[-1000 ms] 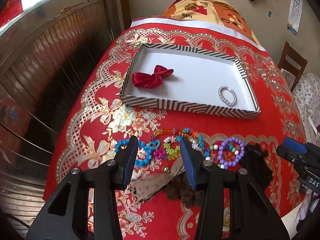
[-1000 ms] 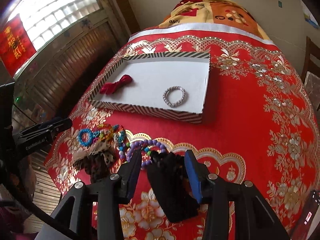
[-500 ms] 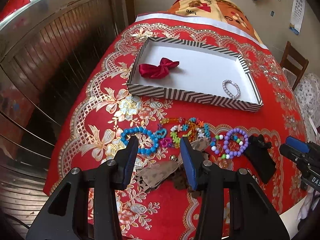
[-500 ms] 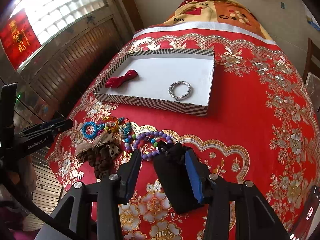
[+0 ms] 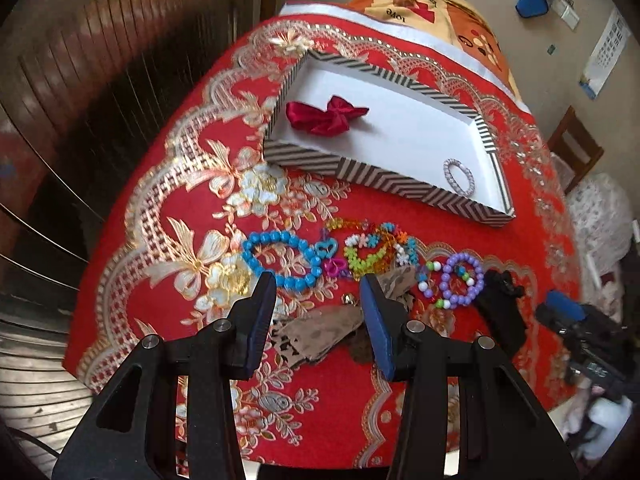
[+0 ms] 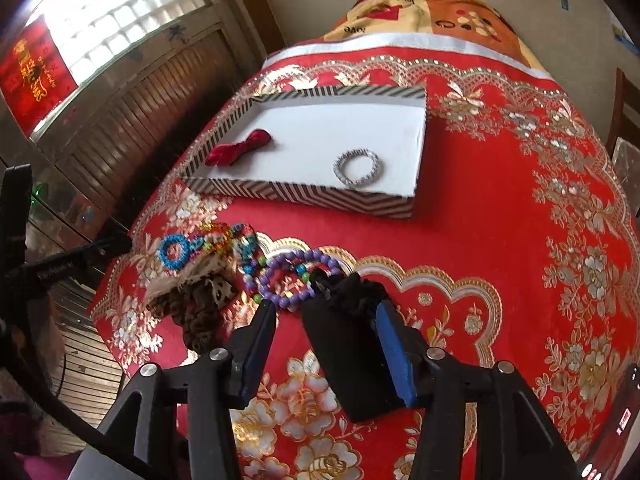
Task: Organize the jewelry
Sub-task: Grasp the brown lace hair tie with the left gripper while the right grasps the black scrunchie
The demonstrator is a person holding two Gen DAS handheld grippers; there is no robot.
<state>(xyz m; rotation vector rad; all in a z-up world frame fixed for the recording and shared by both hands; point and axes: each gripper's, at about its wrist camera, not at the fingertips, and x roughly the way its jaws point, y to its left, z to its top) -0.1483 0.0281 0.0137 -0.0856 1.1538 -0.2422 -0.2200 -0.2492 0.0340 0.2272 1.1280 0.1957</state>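
My left gripper (image 5: 316, 284) hangs open just short of a blue bead bracelet (image 5: 280, 260), with a brown leopard hair tie (image 5: 320, 328) lying under its jaws. Multicoloured bracelets (image 5: 372, 248) and a purple bead bracelet (image 5: 460, 280) lie in the same row. My right gripper (image 6: 326, 310) straddles a black hair clip (image 6: 348, 352) on the cloth. Its jaws are opening, with a gap left of the clip. The purple bracelet (image 6: 296, 280) lies just beyond its tips. The striped tray (image 5: 376, 176) holds a red bow (image 5: 324, 114) and a silver bracelet (image 5: 459, 174).
A red and gold tablecloth (image 6: 500, 240) covers the table, whose near edge drops off close behind both grippers. A wooden chair (image 5: 576, 148) stands at the right and a wooden wall panel (image 5: 100, 80) at the left. An orange patterned cloth (image 6: 432, 16) lies beyond the tray.
The left gripper has shifted and tilted, so the blue bracelet now sits just past its tips. The right gripper's jaws have widened around the black clip, which stays on the cloth.
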